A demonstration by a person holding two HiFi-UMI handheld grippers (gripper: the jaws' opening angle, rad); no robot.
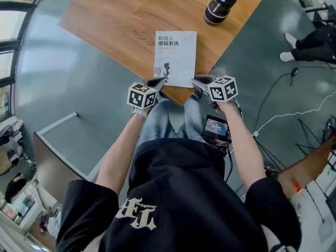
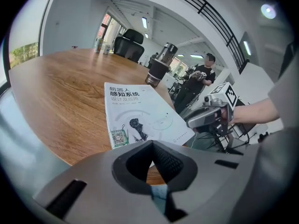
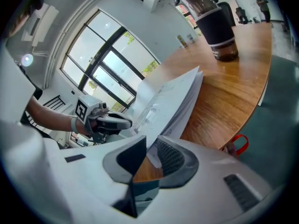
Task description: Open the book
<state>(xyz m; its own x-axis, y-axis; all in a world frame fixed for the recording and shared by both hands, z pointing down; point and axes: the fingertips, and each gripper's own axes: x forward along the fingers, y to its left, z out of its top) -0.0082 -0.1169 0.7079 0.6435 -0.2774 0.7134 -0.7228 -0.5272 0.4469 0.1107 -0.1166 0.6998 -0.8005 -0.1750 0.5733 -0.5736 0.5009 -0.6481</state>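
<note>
Head view: book (image 1: 175, 58) lies at edge of table (image 1: 115, 25).

Open-plan office or lab, long wooden counter (image 1: 115, 20), black office chair (image 2: 127, 42) at its far end, tall windows (image 1: 8, 35) at 9 o'clock, cables (image 1: 283, 109) trailing over grey floor (image 1: 63, 88) at 3 o'clock.

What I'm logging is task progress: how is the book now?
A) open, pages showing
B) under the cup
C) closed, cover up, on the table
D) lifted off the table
C: the book lies closed, printed cover up, on the wooden table, with the left gripper and right gripper at its near corners.
</note>
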